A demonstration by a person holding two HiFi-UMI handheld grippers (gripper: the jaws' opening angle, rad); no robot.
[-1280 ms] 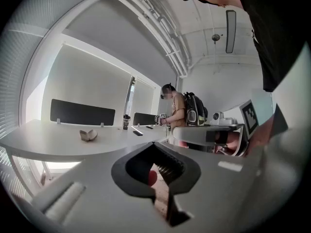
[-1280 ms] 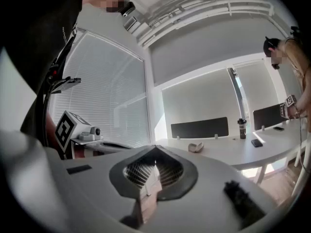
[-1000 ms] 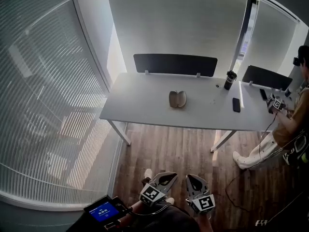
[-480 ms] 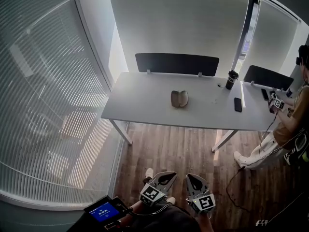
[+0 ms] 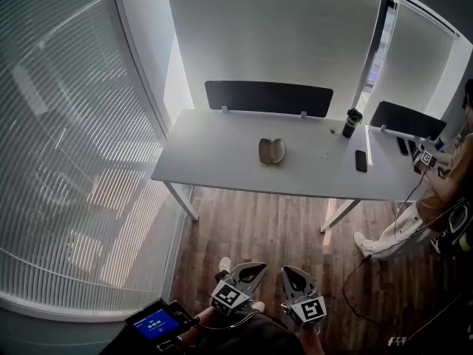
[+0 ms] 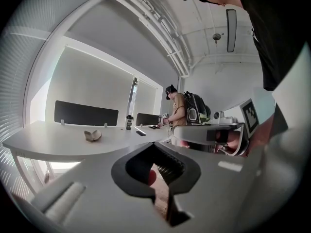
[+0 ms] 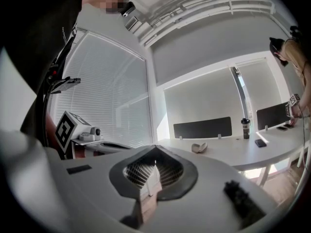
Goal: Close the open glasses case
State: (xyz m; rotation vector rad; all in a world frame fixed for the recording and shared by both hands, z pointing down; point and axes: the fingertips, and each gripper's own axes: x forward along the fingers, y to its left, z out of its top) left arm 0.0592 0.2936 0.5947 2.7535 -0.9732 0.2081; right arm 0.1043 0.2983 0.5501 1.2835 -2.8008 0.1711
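Both left gripper (image 5: 255, 270) and right gripper (image 5: 290, 274) pinched together, empty, over brown plank floor (image 5: 259, 228); open beige glasses case (image 5: 271, 151) mid white desk (image 5: 214, 157).

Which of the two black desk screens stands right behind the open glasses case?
The longer screen, on the far edge of the table holding the glasses case. The shorter screen stands further right, beyond the dark tumbler.

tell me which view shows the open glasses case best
The head view: it looks down on the glasses case, lying open on the white table, with both halves visible. The left and right gripper views show it only small and side-on, far across the room.
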